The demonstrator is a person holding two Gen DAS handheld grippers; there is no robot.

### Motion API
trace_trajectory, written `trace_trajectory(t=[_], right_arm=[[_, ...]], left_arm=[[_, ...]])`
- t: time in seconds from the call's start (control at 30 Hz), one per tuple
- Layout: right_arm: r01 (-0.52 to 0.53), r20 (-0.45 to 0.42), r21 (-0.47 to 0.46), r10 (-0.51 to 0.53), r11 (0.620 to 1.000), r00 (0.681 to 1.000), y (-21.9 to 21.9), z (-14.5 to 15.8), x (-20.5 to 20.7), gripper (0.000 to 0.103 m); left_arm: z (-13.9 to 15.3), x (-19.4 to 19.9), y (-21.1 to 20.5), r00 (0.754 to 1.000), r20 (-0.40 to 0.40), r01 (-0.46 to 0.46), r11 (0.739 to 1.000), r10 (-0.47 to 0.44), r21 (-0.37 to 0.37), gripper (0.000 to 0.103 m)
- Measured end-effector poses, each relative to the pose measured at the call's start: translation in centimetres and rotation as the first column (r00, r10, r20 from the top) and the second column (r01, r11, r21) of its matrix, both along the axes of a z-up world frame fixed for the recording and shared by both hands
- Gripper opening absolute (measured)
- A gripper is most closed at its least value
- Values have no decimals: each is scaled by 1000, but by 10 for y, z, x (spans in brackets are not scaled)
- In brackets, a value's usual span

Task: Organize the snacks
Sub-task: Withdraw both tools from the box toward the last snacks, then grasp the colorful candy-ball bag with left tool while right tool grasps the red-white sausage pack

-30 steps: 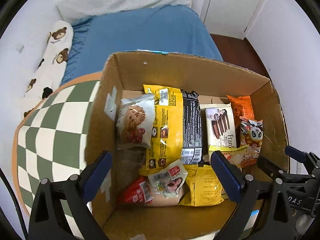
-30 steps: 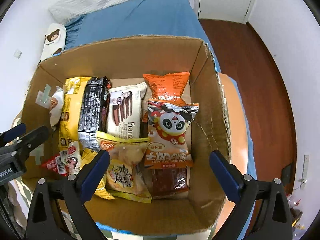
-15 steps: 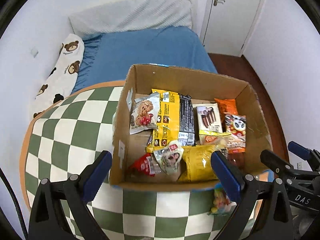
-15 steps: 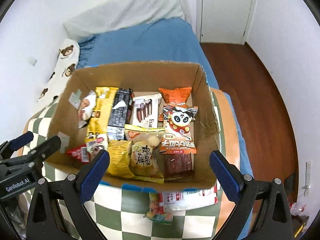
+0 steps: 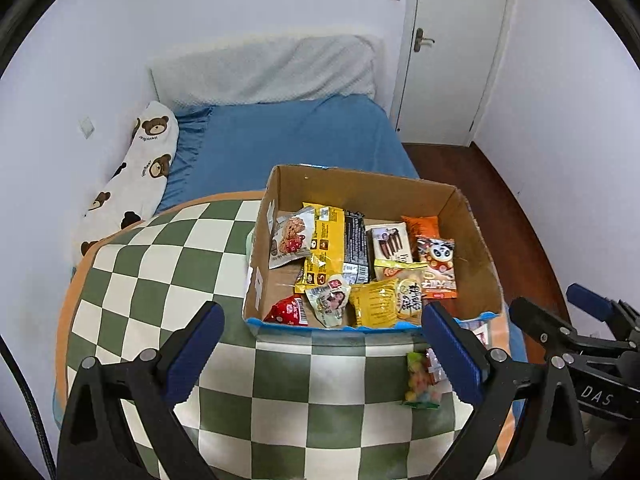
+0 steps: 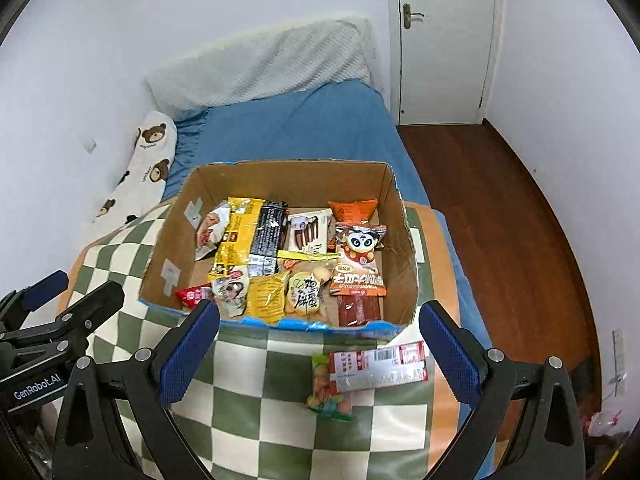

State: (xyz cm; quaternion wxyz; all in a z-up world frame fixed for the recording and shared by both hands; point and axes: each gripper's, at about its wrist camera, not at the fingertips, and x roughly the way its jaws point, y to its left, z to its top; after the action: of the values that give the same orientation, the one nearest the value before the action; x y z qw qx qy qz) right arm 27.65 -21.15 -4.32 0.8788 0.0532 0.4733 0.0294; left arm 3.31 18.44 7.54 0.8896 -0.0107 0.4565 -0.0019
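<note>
A cardboard box (image 5: 360, 184) (image 6: 288, 172) sits at the far side of the green-checked table (image 5: 160, 280) (image 6: 380, 424), filled with several snack packs, among them a yellow-black bag (image 5: 324, 248) (image 6: 240, 236) and a panda pack (image 5: 436, 264) (image 6: 360, 256). On the table in front of the box lie a white-red packet (image 6: 378, 366) and a colourful candy bag (image 5: 420, 384) (image 6: 328, 388). My left gripper (image 5: 324, 354) and right gripper (image 6: 320, 354) hover open and empty above the table's near part, short of the box.
Behind the table is a bed with a blue sheet (image 5: 288, 140), a grey pillow (image 5: 264, 68) and a bear-print cushion (image 5: 136, 172). A white door (image 6: 440, 40) and wooden floor (image 6: 500, 220) lie to the right. White walls close the left side.
Both grippers have drawn back and up from over the box, so the whole box, the table and the two loose packs in front have come into view. Both stay open.
</note>
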Motion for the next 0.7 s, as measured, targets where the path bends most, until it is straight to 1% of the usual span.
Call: trace_trajectory(t=[0.13, 0.2, 0.3, 0.37, 0.4, 0.47, 0.5, 0.53, 0.57, 0.6, 0.63, 0.67, 0.7], right_arm=[[10, 6, 32, -11, 999, 1000, -7, 4, -13, 102], [22, 1, 48, -22, 999, 1000, -14, 2, -17, 102], [60, -34, 98, -57, 993, 998, -33, -13, -19, 102], [95, -86, 145, -83, 985, 993, -51, -31, -19, 102], [115, -110, 160, -98, 980, 989, -60, -41, -19, 102], [151, -171, 155, -125, 976, 977, -78, -67, -20, 102], [166, -202, 146, -135, 975, 970, -86, -80, -21, 102], [188, -246, 132, -151, 973, 957, -96, -101, -25, 102], [203, -282, 116, -164, 972, 945, -102, -117, -27, 102], [215, -325, 103, -171, 971, 930, -108, -136, -30, 102], [229, -385, 94, -177, 969, 906, -116, -163, -34, 102], [239, -426, 84, -182, 967, 886, -120, -183, -37, 102], [246, -477, 67, -185, 967, 859, -125, -208, -41, 102]], left_arm=[[3, -8, -4, 1000, -2, -2, 1000, 2, -9, 101], [0, -10, -8, 1000, -14, -5, 1000, 4, -3, 101], [-12, -10, -18, 999, -43, -8, 1000, 9, 8, 101], [-26, -9, -26, 997, -73, -3, 1000, 3, 11, 101], [-37, -8, -33, 995, -96, 2, 1000, -1, 11, 101], [-62, -5, -45, 988, -155, 14, 1000, -14, -1, 101], [-76, -2, -53, 981, -190, 22, 1000, -22, -4, 101], [-89, -1, -59, 975, -220, 29, 1000, -29, -3, 101], [-110, 3, -69, 963, -267, 42, 999, -40, 2, 101], [-125, 5, -75, 952, -301, 54, 999, -50, 3, 101], [-145, 7, -84, 936, -346, 67, 998, -60, 9, 101], [-160, 9, -91, 924, -377, 78, 997, -67, 15, 101], [-175, 11, -98, 910, -408, 90, 996, -75, 18, 101]])
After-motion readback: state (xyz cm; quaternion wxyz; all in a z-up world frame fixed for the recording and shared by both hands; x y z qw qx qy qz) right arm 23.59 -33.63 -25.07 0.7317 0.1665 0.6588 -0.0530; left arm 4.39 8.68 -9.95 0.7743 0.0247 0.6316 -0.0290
